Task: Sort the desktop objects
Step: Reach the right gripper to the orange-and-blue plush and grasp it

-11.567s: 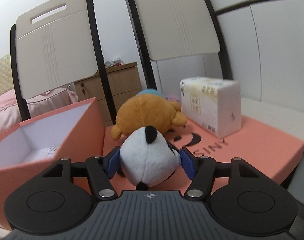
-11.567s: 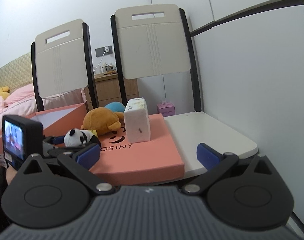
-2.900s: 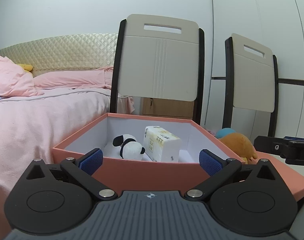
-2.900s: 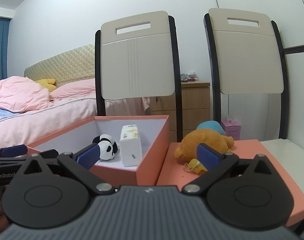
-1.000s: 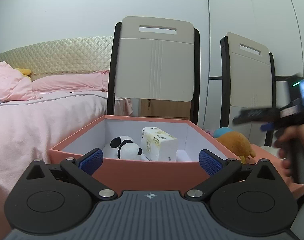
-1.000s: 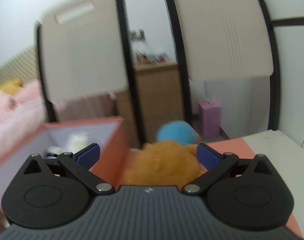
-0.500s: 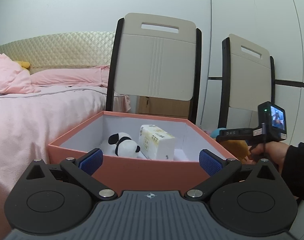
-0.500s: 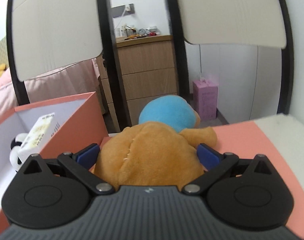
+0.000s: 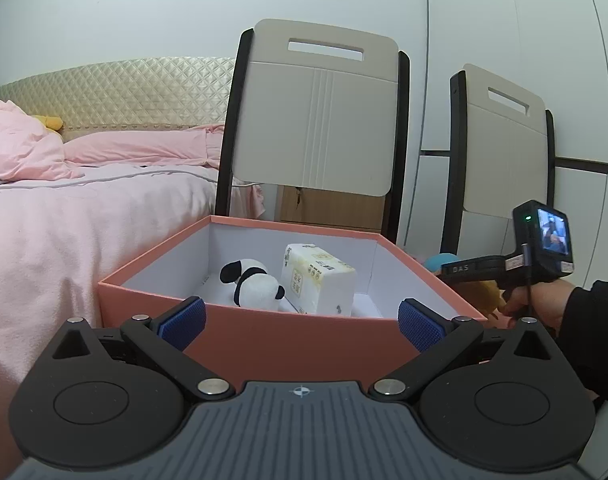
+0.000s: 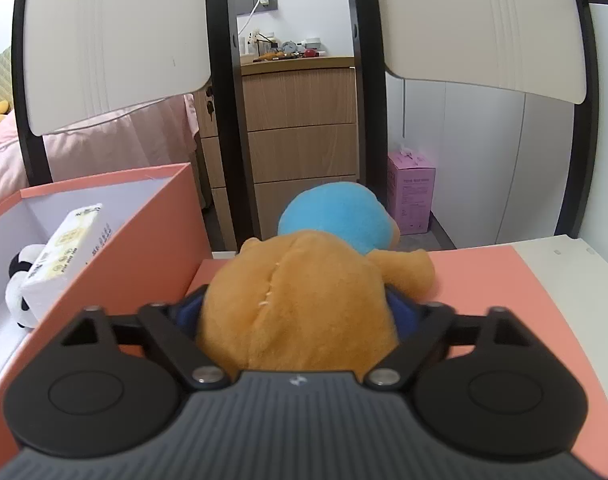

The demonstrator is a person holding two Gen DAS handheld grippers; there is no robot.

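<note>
An open salmon box (image 9: 288, 344) holds a panda plush (image 9: 250, 282) and a white tissue pack (image 9: 318, 278); both also show in the right wrist view, the tissue pack (image 10: 70, 240) in front of the panda (image 10: 18, 292). My left gripper (image 9: 300, 318) is open and empty in front of the box's near wall. My right gripper (image 10: 294, 312) is shut on the orange plush (image 10: 300, 300), which has a blue head (image 10: 336, 216) and lies on the salmon lid (image 10: 504, 292) right of the box (image 10: 144, 248). In the left wrist view the right gripper's body (image 9: 504, 268) hides most of the plush.
Two cream folding chair backs (image 9: 320, 120) stand behind the box and lid. A pink bed (image 9: 84, 200) lies to the left. A wooden drawer unit (image 10: 300, 136) and a small pink box (image 10: 410, 196) are on the floor behind. The white chair seat (image 10: 576, 264) extends right of the lid.
My right gripper has closed its fingers onto the orange plush and moved slightly forward. My left gripper stays open in front of the box, almost still.
</note>
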